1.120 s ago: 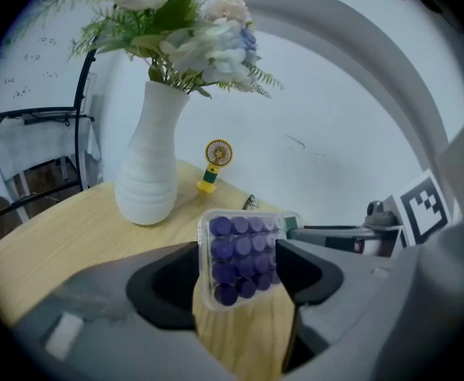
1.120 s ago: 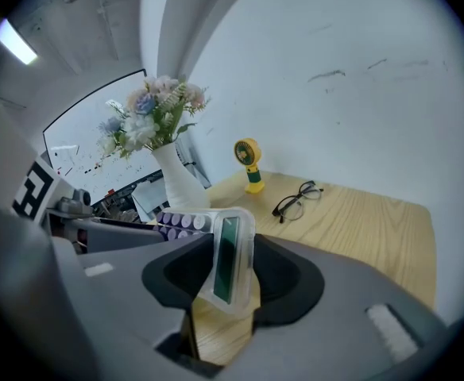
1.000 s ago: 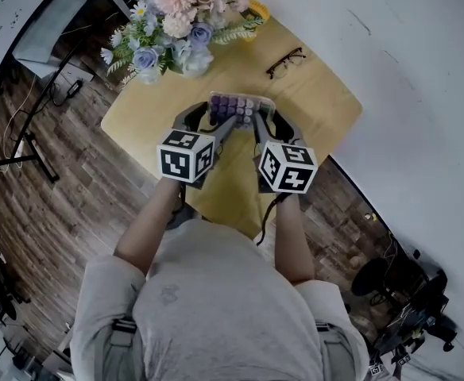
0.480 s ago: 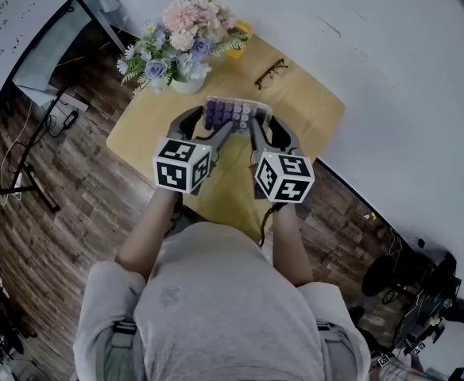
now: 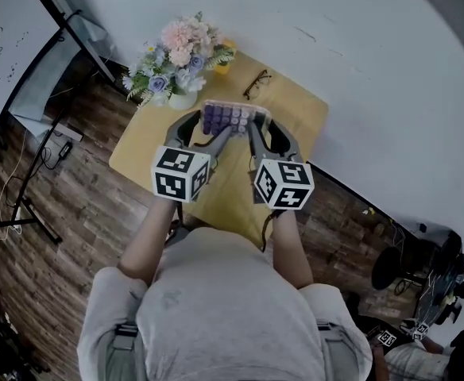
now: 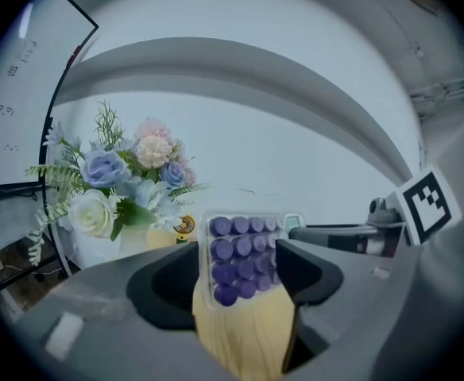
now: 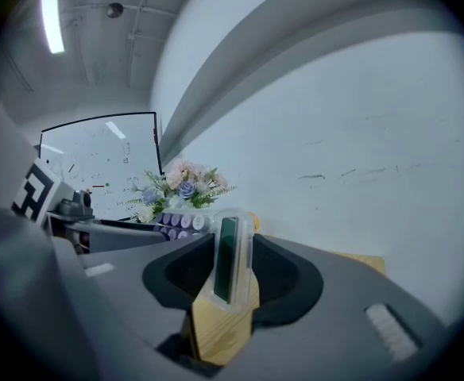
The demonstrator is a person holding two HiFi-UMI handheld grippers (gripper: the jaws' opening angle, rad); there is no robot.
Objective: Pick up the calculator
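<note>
Nearest the head camera is the person's grey shirt (image 5: 224,308), with both bare forearms reaching forward over the near edge of the wooden table (image 5: 299,121). Each hand carries a gripper topped by its black-and-white marker cube (image 5: 180,173), the two cubes side by side and apart. Beyond them the left gripper (image 6: 244,275) is clamped on the calculator (image 5: 232,117), its dark pads pressing the clear case from both sides at the end with the round purple keys (image 6: 236,252). The right gripper (image 7: 228,270) is likewise closed on the same calculator, pinching the end with the green display (image 7: 226,254), which that view sees edge-on. The calculator is held between the two grippers in the air over the far half of the table, keys facing up and toward the person, with the yellow wood showing below it in both gripper views. Farther on, a pair of glasses (image 5: 256,82) lies on the table near its far edge, and a bouquet of pink, blue and white flowers (image 5: 180,54) stands at the far left corner beside a small yellow object (image 5: 224,63). Behind the table rises a pale wall (image 5: 359,46); a whiteboard (image 5: 9,54) stands at the left over dark plank flooring (image 5: 65,205).
</note>
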